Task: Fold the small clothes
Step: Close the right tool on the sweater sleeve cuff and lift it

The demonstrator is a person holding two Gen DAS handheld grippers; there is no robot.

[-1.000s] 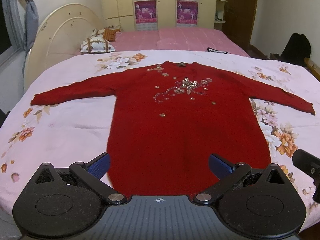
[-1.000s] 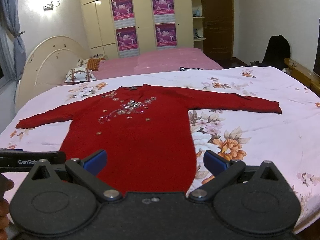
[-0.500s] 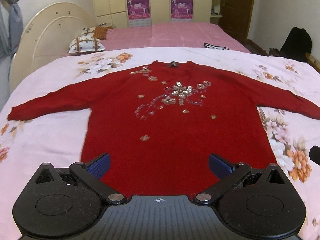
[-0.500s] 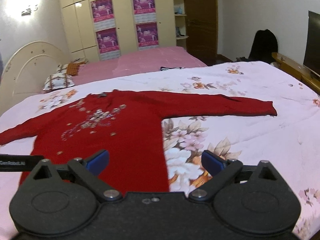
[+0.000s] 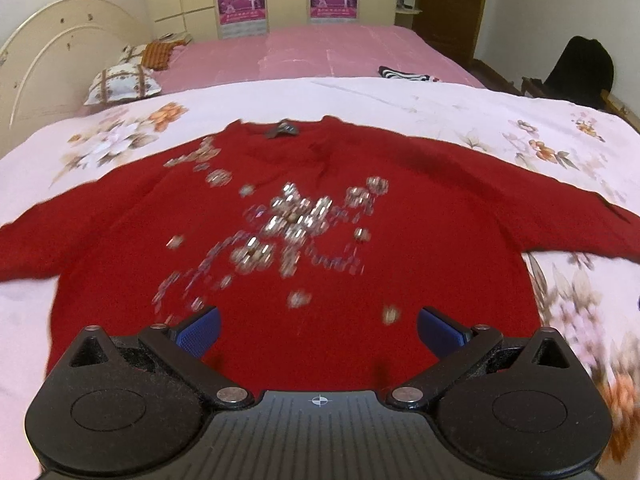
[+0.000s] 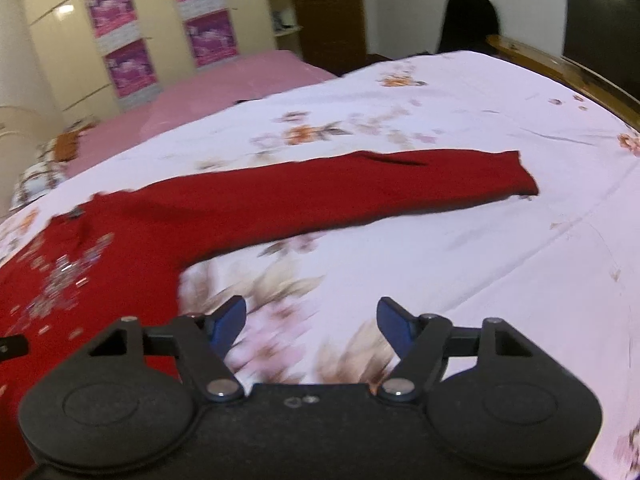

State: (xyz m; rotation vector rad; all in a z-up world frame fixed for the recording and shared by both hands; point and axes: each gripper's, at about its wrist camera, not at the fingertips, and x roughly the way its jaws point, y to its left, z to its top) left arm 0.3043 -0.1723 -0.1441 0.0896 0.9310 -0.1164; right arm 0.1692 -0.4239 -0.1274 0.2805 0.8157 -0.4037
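Note:
A red long-sleeved sweater point(image 5: 420, 232) with silver sequins on the chest lies flat, front up, on a pale floral bedsheet point(image 5: 400, 100), both sleeves spread out. My left gripper point(image 5: 318, 326) is open and empty, hovering over the sweater's lower body. My right gripper point(image 6: 312, 318) is open and empty over the floral sheet, just right of the sweater's body point(image 6: 100, 264) and below its outstretched right sleeve point(image 6: 400, 176).
A pink bed point(image 5: 320, 48) with cushions point(image 5: 124, 82) and a striped item point(image 5: 404, 73) lies behind. A cream headboard point(image 5: 48, 52) stands at left. A wooden bed frame point(image 6: 560, 68) edges the right side. A dark bag point(image 5: 580, 64) sits far right.
Both grippers have moved forward over the bed. The left has closed in over the sweater's body. The right has swung rightward, off the body and toward the right sleeve.

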